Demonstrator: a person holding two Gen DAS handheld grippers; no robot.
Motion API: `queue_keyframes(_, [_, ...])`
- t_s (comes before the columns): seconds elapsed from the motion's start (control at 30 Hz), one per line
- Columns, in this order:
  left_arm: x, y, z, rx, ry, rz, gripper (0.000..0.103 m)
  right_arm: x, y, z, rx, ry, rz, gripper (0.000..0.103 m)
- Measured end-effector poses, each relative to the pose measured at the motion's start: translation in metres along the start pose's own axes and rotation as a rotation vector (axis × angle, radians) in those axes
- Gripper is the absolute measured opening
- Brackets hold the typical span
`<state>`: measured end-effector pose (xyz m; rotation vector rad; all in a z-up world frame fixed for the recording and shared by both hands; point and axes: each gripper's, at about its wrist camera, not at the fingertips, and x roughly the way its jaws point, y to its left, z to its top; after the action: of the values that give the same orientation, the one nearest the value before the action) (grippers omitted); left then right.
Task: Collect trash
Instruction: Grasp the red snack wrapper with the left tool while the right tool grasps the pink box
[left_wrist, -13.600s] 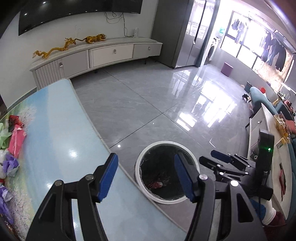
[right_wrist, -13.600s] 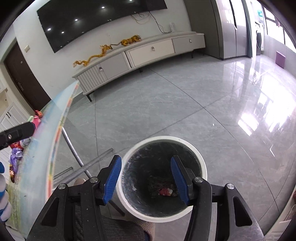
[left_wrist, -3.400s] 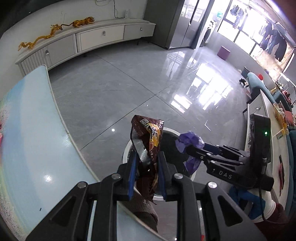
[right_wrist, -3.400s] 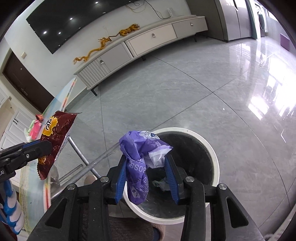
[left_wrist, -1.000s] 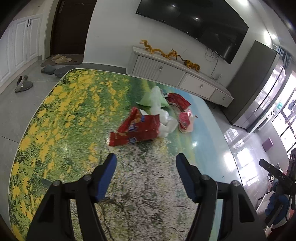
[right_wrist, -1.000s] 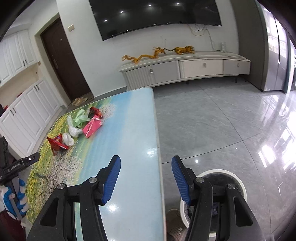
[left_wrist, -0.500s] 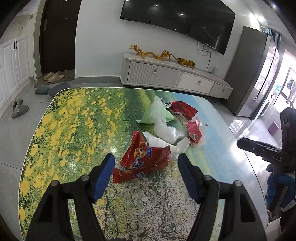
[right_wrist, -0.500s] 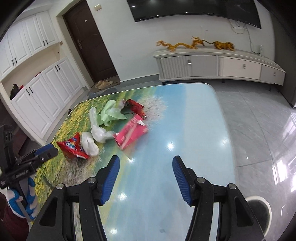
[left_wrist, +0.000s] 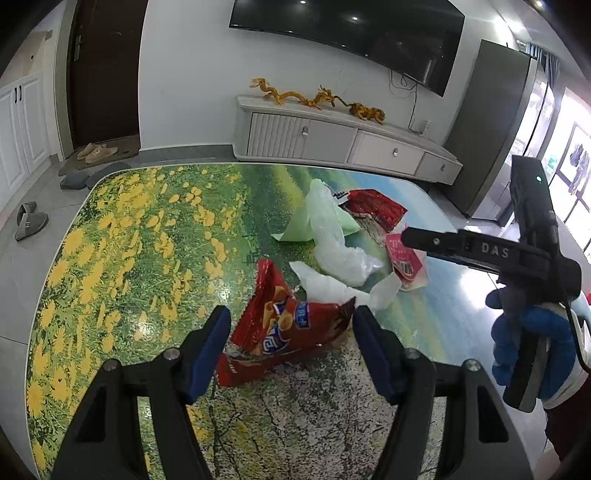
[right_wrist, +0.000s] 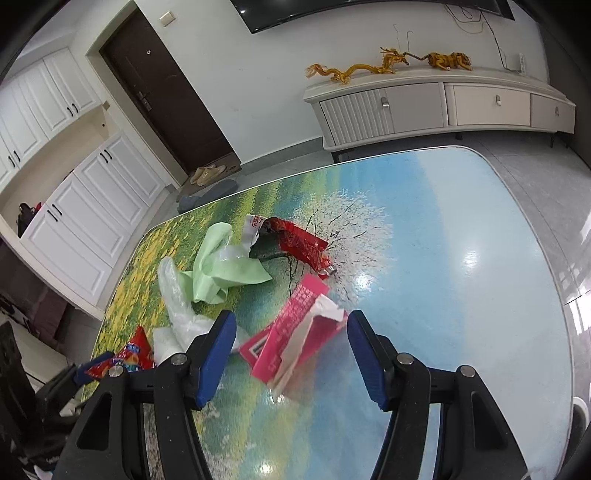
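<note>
Two grippers are in my hands, and neither one has anything clamped in it. My left gripper (left_wrist: 291, 345) points down at the flower-printed table (left_wrist: 122, 240) with its blue pads spread; its jaws have just been closing a little, and the red chip bag (left_wrist: 284, 326) lies on the tabletop in the gap between them, though the pads are not pressing it. My right gripper (right_wrist: 290, 352) is spread as well, its jaws having opened a little over the last second, and the pink wrapper (right_wrist: 295, 336) lies on the table between its pads, not squeezed, with a torn white flap showing. Just beyond the pink wrapper sits a crumpled red foil wrapper (right_wrist: 295, 245), and beside that a pale green plastic bag (right_wrist: 221, 267) overlaps a clear plastic bag (right_wrist: 177, 302). From the left wrist view, my right hand (left_wrist: 532, 336) in a blue glove holds its gripper out over the right side of the pile. A low cabinet (left_wrist: 332, 140) stands against the wall behind the table.
</note>
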<state>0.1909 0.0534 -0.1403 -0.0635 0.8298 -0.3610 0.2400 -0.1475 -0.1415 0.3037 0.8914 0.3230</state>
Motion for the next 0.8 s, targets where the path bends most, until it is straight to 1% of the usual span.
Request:
queue_keyframes(0.03, [0.001, 0.000, -0.001, -0.001, 0.004, -0.004, 0.064, 0.003, 0.000, 0.001, 0.001, 0.001, -0.003, 0.060])
queue_keyframes(0.1, [0.004, 0.000, -0.002, -0.002, 0.014, -0.016, 0.056, 0.006, 0.000, 0.002, 0.005, 0.004, -0.009, 0.060])
queue_keyframes(0.13, [0.006, -0.001, -0.004, -0.004, 0.018, -0.023, 0.053, 0.008, -0.001, 0.002, 0.006, 0.006, -0.011, 0.059])
queue_keyframes(0.17, [0.006, -0.002, -0.004, -0.003, 0.022, -0.029, 0.049, 0.009, -0.001, 0.002, 0.005, 0.008, -0.014, 0.054])
queue_keyframes(0.2, [0.007, -0.002, -0.005, -0.002, 0.024, -0.033, 0.044, 0.010, -0.001, 0.001, 0.002, 0.011, -0.020, 0.052])
queue_keyframes(0.27, [0.007, -0.004, -0.007, -0.007, 0.026, -0.043, 0.038, 0.012, -0.001, -0.001, 0.000, 0.017, -0.022, 0.043])
queue_keyframes(0.3, [0.006, -0.004, -0.008, -0.012, 0.027, -0.048, 0.034, 0.012, -0.002, -0.003, -0.004, 0.014, -0.023, 0.041])
queue_keyframes(0.37, [0.004, -0.005, -0.009, -0.024, 0.026, -0.052, 0.030, 0.011, -0.003, -0.005, -0.007, 0.015, -0.020, 0.027])
queue_keyframes(0.4, [0.002, -0.006, -0.010, -0.029, 0.022, -0.049, 0.026, 0.009, -0.005, -0.007, -0.006, 0.013, -0.017, 0.024])
queue_keyframes(0.47, [-0.002, -0.008, -0.012, -0.038, 0.016, -0.046, 0.025, 0.005, -0.005, -0.011, -0.011, 0.008, -0.019, 0.015])
queue_keyframes(0.5, [-0.005, -0.009, -0.013, -0.045, 0.012, -0.045, 0.023, 0.003, -0.006, -0.013, -0.015, 0.006, -0.016, 0.013])
queue_keyframes(0.63, [-0.018, -0.014, -0.017, -0.074, -0.007, -0.047, 0.023, -0.016, -0.004, -0.025, -0.046, -0.018, 0.009, 0.012])
queue_keyframes(0.8, [-0.037, -0.026, -0.022, -0.085, -0.028, -0.042, 0.023, -0.051, 0.002, -0.043, -0.083, -0.054, 0.040, 0.011])
